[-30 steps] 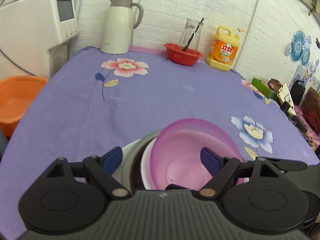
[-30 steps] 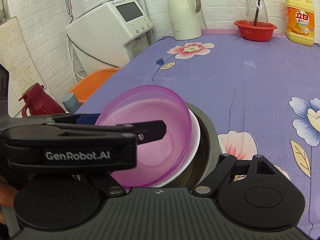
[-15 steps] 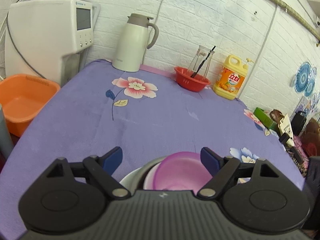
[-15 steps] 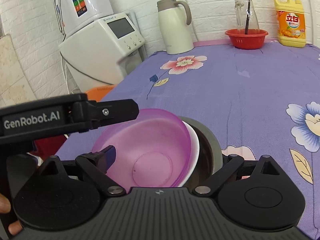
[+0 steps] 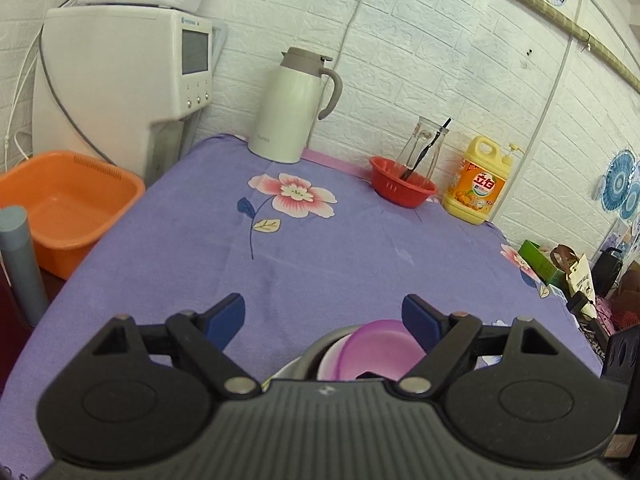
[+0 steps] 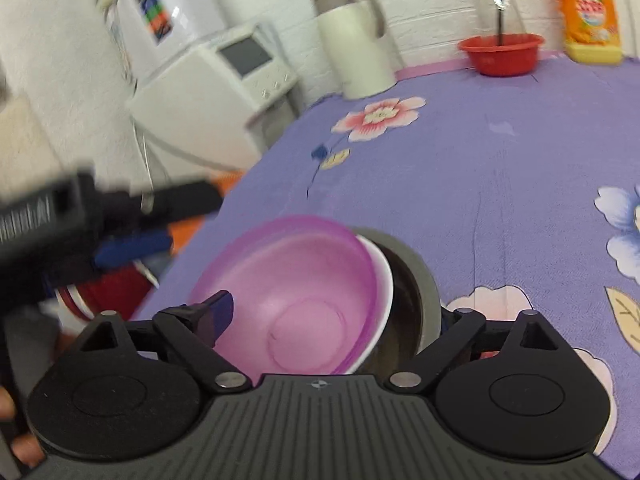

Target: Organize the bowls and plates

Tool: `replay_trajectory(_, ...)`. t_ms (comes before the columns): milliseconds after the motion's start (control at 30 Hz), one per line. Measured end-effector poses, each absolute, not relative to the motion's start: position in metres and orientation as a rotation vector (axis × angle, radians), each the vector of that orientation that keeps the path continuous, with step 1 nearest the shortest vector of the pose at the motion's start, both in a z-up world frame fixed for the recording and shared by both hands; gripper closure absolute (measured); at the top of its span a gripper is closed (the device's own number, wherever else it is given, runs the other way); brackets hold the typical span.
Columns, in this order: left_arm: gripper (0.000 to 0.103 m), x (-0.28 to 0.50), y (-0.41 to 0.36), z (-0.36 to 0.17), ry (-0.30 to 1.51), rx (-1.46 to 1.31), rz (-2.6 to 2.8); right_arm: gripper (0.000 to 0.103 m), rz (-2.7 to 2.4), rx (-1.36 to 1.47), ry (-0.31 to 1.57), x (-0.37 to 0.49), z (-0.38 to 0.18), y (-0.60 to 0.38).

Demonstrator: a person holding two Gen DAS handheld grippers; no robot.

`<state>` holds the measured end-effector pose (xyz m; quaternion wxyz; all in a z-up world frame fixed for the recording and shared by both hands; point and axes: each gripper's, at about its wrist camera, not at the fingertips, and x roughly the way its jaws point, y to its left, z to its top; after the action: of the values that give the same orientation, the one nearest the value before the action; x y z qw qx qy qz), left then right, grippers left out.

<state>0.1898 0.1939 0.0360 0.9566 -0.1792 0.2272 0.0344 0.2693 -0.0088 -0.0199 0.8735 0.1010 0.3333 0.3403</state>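
Two hand-held grippers work over one nested stack of bowls near the front edge of the table (image 5: 320,260), which is covered with a purple flowered cloth.

1. Stack. The purple bowl (image 6: 304,280) sits innermost, inside a white bowl (image 6: 383,280), which sits inside a grey metal bowl (image 6: 422,280). The stack is tilted, with its openings turned toward the right wrist camera.

2. Left hand-held gripper (image 5: 322,306). Its blue pads stand wide apart with only tablecloth visible between them; nothing is held. The stack lies below and just beside its right finger. In the right wrist view this unit appears blurred, up and to the left of the stack, clear of the bowls.

3. Right hand-held gripper (image 6: 334,308). Its left pad lies over the left rim of the purple bowl. Its right finger passes behind the wall of the grey metal bowl and is hidden there. The jaws therefore bracket the stack, but contact is not visible, so a firm grip cannot be confirmed.

4. Rear of table, along the white brick wall: a cream thermos jug (image 5: 290,108), a red basket (image 5: 402,192), a glass carafe (image 5: 424,140) just behind it, and a yellow detergent bottle (image 5: 478,184).

5. Off the table, left side: an orange tub (image 5: 64,208) and a white appliance (image 5: 120,80).
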Motion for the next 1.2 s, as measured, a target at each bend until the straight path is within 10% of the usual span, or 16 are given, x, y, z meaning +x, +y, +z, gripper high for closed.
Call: replay_trajectory(1200,0.018,0.122,0.125,0.045,0.377,-0.272,0.083,0.0,0.461,0.147,0.554,0.21,-0.004,-0.103)
